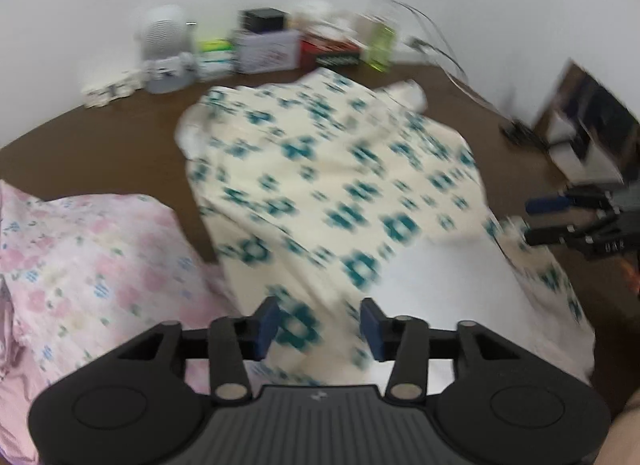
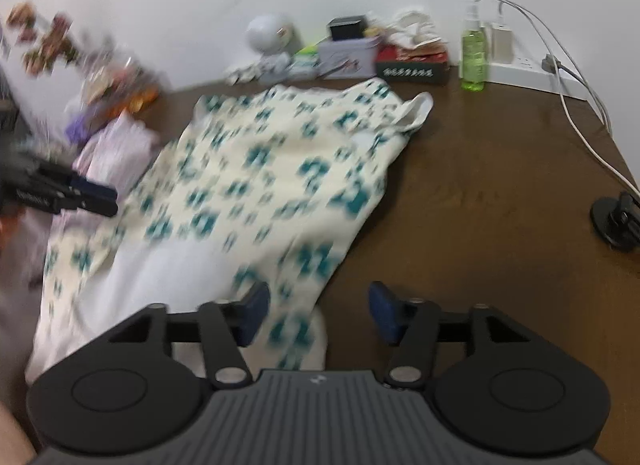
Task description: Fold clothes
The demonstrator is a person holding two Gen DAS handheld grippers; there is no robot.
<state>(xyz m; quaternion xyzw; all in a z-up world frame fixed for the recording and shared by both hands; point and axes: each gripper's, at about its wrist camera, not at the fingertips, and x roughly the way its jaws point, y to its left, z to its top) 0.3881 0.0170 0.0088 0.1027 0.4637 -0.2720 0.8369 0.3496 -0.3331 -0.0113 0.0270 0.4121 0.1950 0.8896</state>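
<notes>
A cream garment with teal flower print lies spread on the brown table, its white lining showing at the near end; it also shows in the right wrist view. My left gripper is open and empty, hovering over the garment's near hem. My right gripper is open and empty over the garment's near right edge. It shows from the side in the left wrist view, and the left gripper shows in the right wrist view. Both views are motion-blurred.
A pink floral garment is piled at the left. Boxes, a white round device, a green bottle, and a power strip with cables line the back wall. A black mount sits at the right edge.
</notes>
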